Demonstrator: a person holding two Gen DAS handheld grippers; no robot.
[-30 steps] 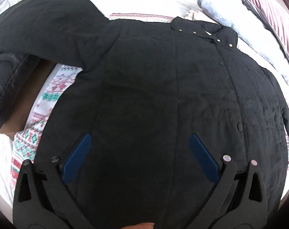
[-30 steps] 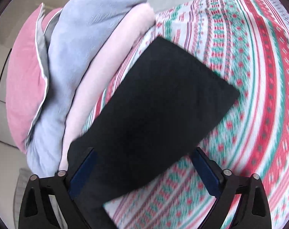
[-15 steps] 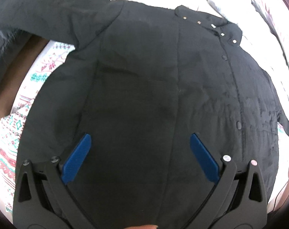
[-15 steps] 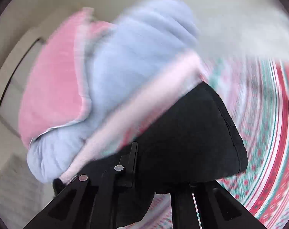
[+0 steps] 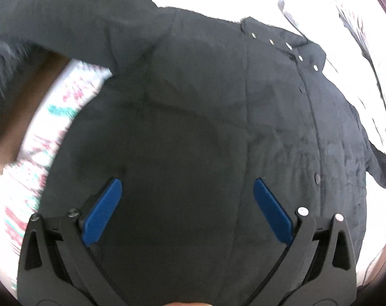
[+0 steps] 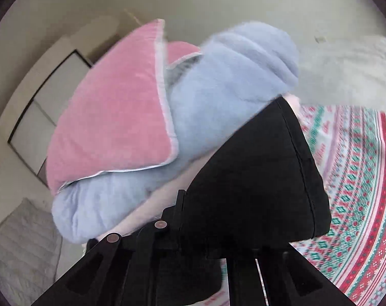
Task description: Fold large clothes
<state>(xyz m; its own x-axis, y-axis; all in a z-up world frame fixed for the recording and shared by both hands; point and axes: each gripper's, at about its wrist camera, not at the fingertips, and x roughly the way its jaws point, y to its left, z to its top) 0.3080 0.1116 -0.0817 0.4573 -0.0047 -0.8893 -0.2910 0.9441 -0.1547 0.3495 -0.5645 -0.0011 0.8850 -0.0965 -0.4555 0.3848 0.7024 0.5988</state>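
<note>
A large black coat (image 5: pixel 205 117) lies spread on the patterned bed cover, collar and snap buttons at the upper right. Its left sleeve (image 5: pixel 65 17) stretches to the upper left. My left gripper (image 5: pixel 187 199) hovers open over the coat's lower body, blue pads wide apart, holding nothing. In the right wrist view my right gripper (image 6: pixel 218 232) is shut on the coat's right sleeve (image 6: pixel 259 178), whose cuff end stands lifted off the bed cover (image 6: pixel 358 191).
A pink pillow (image 6: pixel 111 125) and a folded light blue blanket (image 6: pixel 218 89) are stacked left of the sleeve. A grey-white blanket (image 6: pixel 345 71) lies at the far right. A brown bed edge (image 5: pixel 19 102) shows left of the coat.
My right gripper closed on the sleeve and lifted it, tilting up toward the pillows. My left gripper stayed open and drifted slightly over the coat body.
</note>
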